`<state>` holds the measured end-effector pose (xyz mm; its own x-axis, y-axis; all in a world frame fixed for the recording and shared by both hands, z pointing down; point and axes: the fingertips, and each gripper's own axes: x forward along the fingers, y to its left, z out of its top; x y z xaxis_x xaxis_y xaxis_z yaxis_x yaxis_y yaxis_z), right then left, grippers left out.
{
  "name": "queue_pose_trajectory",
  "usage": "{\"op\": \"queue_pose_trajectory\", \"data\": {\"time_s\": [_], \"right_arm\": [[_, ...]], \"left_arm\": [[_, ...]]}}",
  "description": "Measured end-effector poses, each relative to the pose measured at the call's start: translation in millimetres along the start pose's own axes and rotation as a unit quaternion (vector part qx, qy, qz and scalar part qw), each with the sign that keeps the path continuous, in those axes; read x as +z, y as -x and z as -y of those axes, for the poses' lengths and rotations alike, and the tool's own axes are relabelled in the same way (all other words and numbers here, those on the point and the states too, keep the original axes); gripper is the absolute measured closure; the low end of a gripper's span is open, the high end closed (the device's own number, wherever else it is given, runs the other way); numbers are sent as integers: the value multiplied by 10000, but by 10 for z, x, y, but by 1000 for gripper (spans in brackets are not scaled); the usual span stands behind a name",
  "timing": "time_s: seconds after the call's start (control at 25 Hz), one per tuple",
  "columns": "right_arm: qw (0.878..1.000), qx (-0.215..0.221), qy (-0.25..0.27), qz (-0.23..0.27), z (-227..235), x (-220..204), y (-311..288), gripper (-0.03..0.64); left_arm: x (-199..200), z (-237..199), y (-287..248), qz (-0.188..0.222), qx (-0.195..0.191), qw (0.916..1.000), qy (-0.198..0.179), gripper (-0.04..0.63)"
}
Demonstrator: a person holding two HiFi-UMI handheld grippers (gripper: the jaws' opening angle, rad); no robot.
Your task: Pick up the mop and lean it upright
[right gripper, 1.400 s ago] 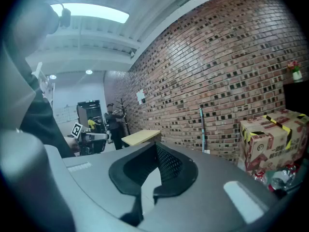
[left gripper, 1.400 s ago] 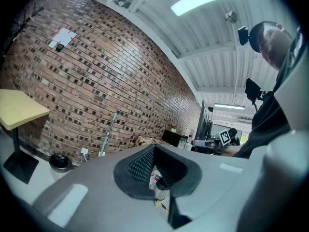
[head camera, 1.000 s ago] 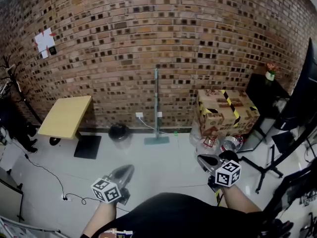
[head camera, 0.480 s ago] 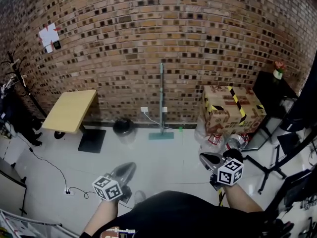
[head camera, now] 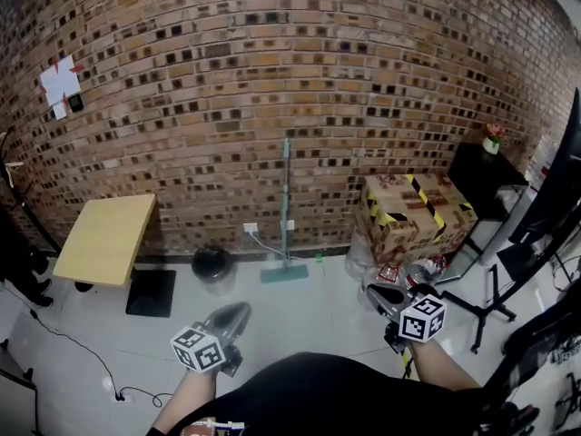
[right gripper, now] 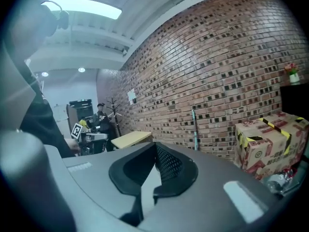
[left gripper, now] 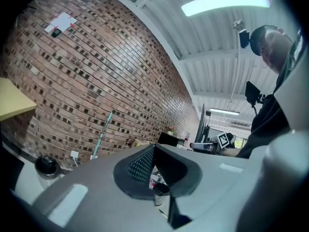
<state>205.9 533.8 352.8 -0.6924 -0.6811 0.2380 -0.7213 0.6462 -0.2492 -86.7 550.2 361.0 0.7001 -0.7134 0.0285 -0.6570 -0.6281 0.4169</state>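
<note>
Item: mop (head camera: pixel 285 205), pale green handle, standing upright with its handle against the brick wall (head camera: pixel 363 80) and its flat head on the floor (head camera: pixel 309 312), at 12 o'clock from the person. Change since a second ago: the mop has not moved from that place; the whole room has slid a little lower and to the left in the head view, most plainly the yellow-topped table (head camera: pixel 104 237) and the paper (head camera: pixel 59 82) on the wall. Left gripper (head camera: pixel 238 310): low in the head view at 7 o'clock of the picture, jaws together as before, nothing between them, well apart from the mop. Right gripper (head camera: pixel 372 292): at 5 o'clock of the picture, jaws likewise together and empty, also unchanged. Containers: one black bin (head camera: pixel 211 264) on the floor at 11 o'clock, between the table and the mop head, contents not visible; one cardboard box (head camera: pixel 416 214) with yellow-and-black tape at 2 o'clock, against the wall, top flaps down, contents not visible; clear bags (head camera: pixel 399 271) heaped at its foot, just beside the right gripper in the picture. Other: a small potted flower (head camera: pixel 492 137) on a dark cabinet (head camera: pixel 481 175) at 2 o'clock, beyond the box.
</note>
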Motion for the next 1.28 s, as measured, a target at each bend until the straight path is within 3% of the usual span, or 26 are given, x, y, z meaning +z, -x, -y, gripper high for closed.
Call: {"op": "queue_pose_trajectory", "data": {"time_s": [0.32,0.6,0.84,1.28], "right_arm": [[9999,-38,-73,101,-438,338,-1244,601],[9999,-67,-133,-36,-285,423,-1800,601],[9997,176,-173,-63,222,505,-2105,601],[9944,1012,241,-202,1632,1133,-2368,601]], "left_arm": [[575,-1284,316,-134,20,9999,-79,594],[730,-1788,136,-173,11,9998,25,594],[724,-1931,-267,-216,230,9995,20,594],[959,-1763,-1721,284,815,9963,-22,594]]}}
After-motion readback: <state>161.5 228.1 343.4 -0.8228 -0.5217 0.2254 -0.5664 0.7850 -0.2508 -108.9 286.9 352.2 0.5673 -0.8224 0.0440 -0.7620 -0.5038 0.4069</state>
